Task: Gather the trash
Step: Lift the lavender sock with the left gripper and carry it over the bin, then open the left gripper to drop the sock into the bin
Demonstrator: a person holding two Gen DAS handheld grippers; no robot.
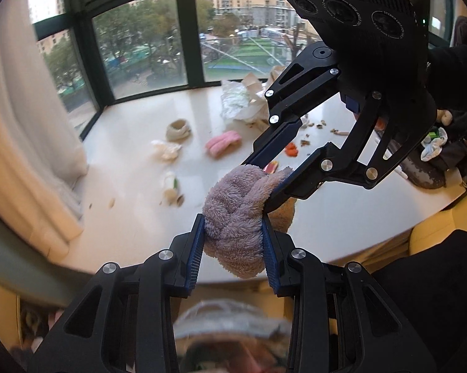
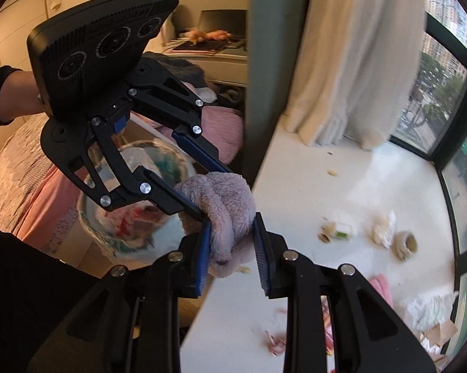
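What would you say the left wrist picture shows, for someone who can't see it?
Two grippers, the left gripper and the right gripper, both pinch a fluffy purple sock above a white window ledge. Scattered on the ledge behind are a pink sock, wrappers and crumbs.

Fuzzy lilac-grey sock [image 1: 233, 217], bunched and folded, held in the air over the edge of the white sill [image 1: 133, 217], pinched at two spots, loose end drooping, poss. a second tan sock [image 1: 283, 214] behind it, scattered scraps [image 1: 308, 130] and wrappers on sill beyond
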